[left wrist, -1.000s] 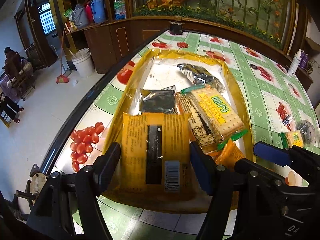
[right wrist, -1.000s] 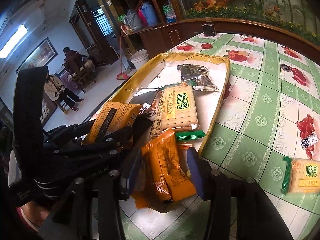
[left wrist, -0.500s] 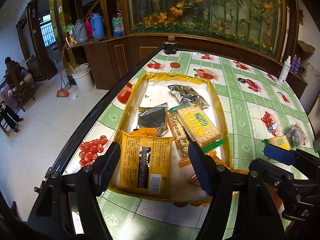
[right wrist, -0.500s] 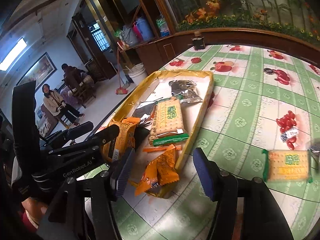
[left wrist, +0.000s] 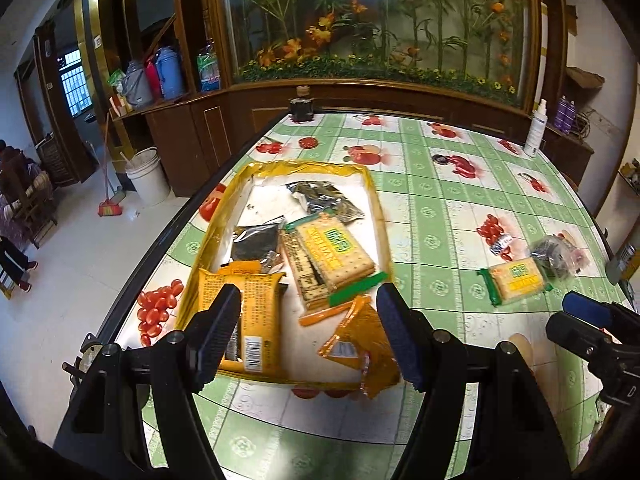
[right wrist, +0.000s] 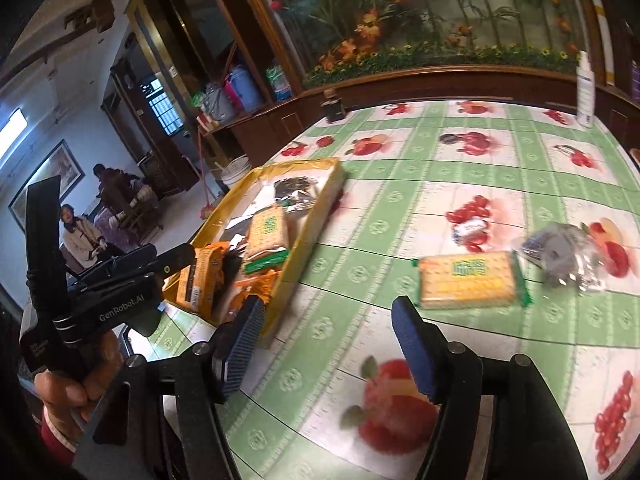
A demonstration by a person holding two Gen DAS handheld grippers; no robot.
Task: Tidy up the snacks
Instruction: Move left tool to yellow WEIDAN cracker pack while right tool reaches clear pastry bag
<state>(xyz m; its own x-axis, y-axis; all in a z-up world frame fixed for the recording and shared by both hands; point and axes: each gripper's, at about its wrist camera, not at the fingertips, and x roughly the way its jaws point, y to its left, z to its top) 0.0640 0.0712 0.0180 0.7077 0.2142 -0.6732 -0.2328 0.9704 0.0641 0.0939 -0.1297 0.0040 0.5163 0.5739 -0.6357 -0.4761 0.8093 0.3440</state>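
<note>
A yellow tray (left wrist: 381, 216) (right wrist: 312, 216) on the table holds several snacks: an orange box (left wrist: 244, 320), cracker packs (left wrist: 336, 252), dark foil packets (left wrist: 324, 196) and an orange wrapper (left wrist: 360, 344) at its near corner. My left gripper (left wrist: 308, 328) is open and empty above the tray's near end. My right gripper (right wrist: 328, 344) is open and empty above bare tablecloth right of the tray. A loose cracker pack (right wrist: 470, 280) (left wrist: 516, 280) and a clear bag of dark sweets (right wrist: 564, 252) (left wrist: 558, 256) lie on the table beyond it.
A small wrapped candy (right wrist: 468, 232) lies on the fruit-print tablecloth (right wrist: 400, 184). A white spray bottle (right wrist: 586, 88) and a dark jar (right wrist: 334, 108) stand at the far edge. The table's left edge (left wrist: 160, 240) drops to the floor.
Both grippers have pulled back and up from the tray, leaving the orange box and orange wrapper lying in it. The right gripper has swung right toward the loose cracker pack.
</note>
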